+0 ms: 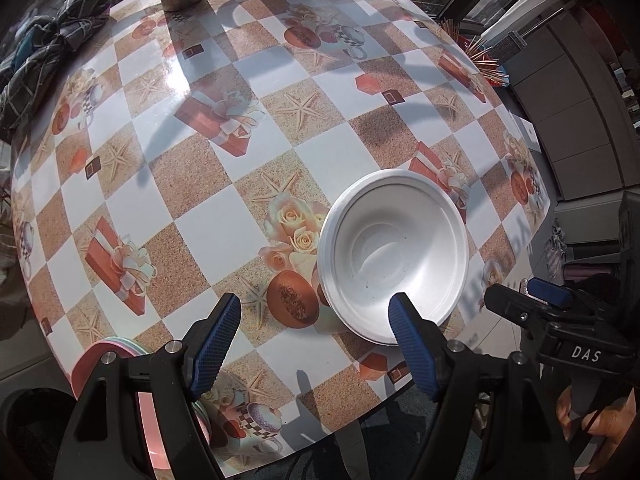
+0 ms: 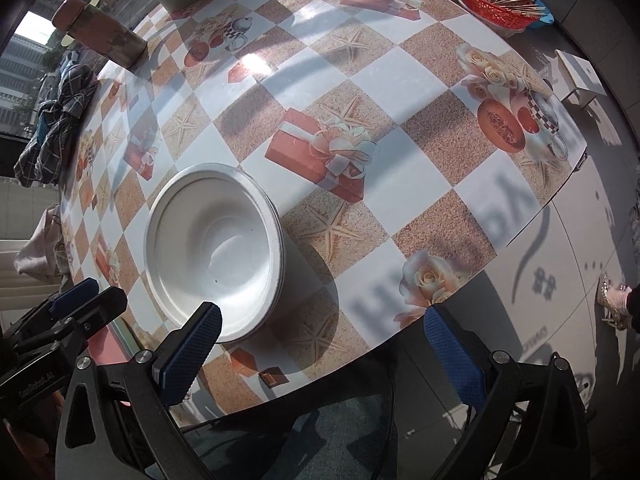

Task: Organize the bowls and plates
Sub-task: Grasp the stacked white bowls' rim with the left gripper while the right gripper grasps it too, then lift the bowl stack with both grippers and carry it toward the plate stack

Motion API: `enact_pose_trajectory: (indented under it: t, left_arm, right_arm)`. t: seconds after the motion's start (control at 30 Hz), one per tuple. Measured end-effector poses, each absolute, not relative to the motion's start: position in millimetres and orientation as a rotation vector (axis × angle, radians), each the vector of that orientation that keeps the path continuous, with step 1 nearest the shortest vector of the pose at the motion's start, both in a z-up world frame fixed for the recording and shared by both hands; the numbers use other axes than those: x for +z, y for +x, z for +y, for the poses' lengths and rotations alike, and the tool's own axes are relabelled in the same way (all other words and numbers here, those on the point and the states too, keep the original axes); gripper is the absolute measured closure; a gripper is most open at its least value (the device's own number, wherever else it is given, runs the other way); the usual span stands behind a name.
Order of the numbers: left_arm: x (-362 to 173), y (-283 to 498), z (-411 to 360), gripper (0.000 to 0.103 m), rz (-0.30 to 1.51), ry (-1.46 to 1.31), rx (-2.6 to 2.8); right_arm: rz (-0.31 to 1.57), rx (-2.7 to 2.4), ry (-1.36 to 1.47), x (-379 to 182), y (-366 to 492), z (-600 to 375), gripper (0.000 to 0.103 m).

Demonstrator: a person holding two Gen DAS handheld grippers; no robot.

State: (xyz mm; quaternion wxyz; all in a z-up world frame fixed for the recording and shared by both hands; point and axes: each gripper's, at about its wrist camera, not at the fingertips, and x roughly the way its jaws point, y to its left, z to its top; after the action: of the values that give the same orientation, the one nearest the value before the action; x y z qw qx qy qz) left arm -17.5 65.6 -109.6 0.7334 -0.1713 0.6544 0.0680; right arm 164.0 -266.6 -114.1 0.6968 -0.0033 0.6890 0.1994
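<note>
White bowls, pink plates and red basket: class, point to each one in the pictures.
white bowls (image 1: 394, 256): left wrist view, inner wall of top bowl.
pink plates (image 1: 86, 364): left wrist view, rim of top plate.
red basket (image 2: 486, 10): right wrist view, front wall.

One stack of white bowls (image 1: 394, 256), one pile of pink plates (image 1: 100, 364), two hand-held grippers, one red basket (image 2: 490, 8).

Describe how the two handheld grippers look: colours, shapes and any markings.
Both the left gripper and the right gripper have black, angular plastic arms with triangular cut-outs and round silver bolts. Each finger carries a blue pad with a fine knurled texture. White letters "DAS" are printed on the right gripper's black body, seen from the left wrist view. No cables or sleeves are visible.
</note>
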Motion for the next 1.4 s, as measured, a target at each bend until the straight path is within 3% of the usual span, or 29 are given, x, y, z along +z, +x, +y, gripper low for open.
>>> enact_pose_trajectory:
  t: [1.4]
  left_arm:
    - [-212.2,31.7,53.0,0.020,1.589,-0.298,0.261]
  right_arm:
    - [1.656,0.472,-0.259,-192.1,219.3,-201.3,0.001]
